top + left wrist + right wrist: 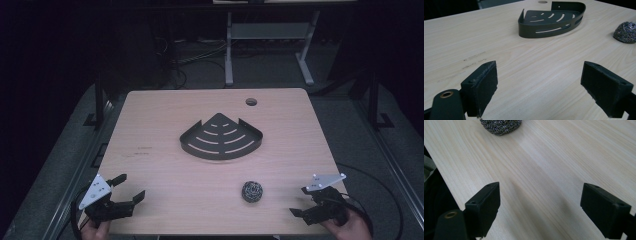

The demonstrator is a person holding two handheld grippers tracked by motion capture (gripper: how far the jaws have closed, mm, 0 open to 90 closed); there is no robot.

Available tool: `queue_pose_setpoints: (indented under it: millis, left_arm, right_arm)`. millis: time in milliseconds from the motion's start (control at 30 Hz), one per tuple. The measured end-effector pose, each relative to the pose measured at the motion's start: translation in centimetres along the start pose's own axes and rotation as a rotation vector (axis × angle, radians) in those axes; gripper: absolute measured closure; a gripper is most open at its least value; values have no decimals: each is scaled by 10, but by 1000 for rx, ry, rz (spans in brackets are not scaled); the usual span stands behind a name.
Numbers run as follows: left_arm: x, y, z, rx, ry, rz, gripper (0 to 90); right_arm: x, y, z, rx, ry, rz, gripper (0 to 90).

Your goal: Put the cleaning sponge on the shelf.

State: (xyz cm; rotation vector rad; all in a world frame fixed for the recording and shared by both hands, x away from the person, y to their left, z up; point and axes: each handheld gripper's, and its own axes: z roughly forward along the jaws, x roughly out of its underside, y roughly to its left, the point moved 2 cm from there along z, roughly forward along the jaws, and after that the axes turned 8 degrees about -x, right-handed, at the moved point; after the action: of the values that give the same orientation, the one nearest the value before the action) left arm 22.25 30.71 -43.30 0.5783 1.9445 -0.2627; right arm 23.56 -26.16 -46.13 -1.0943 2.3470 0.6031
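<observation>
The left gripper (126,189) has its fingers (480,87) spread wide, with nothing between them but bare wood. It sits over the near left corner of the desk (165,200), and its fingers point inward and away from the person, toward the middle of the desk. A grey three-cornered plate lies on top of it, and the person's left hand (94,230) grips it from the bottom edge of the high view.

The right gripper (302,201) is likewise wide open, and its fingers (484,207) hold and touch nothing. It sits at the near right corner, fingers aimed leftward across the desk, with the person's right hand (350,227) wrapped around its body and a cable trailing off to the right.

A dark metal corner rack (221,137), fan-shaped with curved slots in its floor and a low wall, rests near the centre of the desk, well apart from both grippers. A ball of steel wool (252,191) lies on the desk nearer the person, between the rack and the right gripper, closer to the right one. In the right gripper view it shows at the top edge, ahead of the open fingers.
</observation>
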Motion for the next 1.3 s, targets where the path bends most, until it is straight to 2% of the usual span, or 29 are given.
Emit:
queue_pose_setpoints:
  millis: [933, 1300]
  left_arm:
    - [-1, -1, 0, 2, -2, 3, 133]
    - [-1, -1, 0, 2, -4, 2, 133]
  right_arm:
    - [-18, 10, 8, -24, 26, -47, 157]
    - [-34, 17, 15, -48, 52, -94, 156]
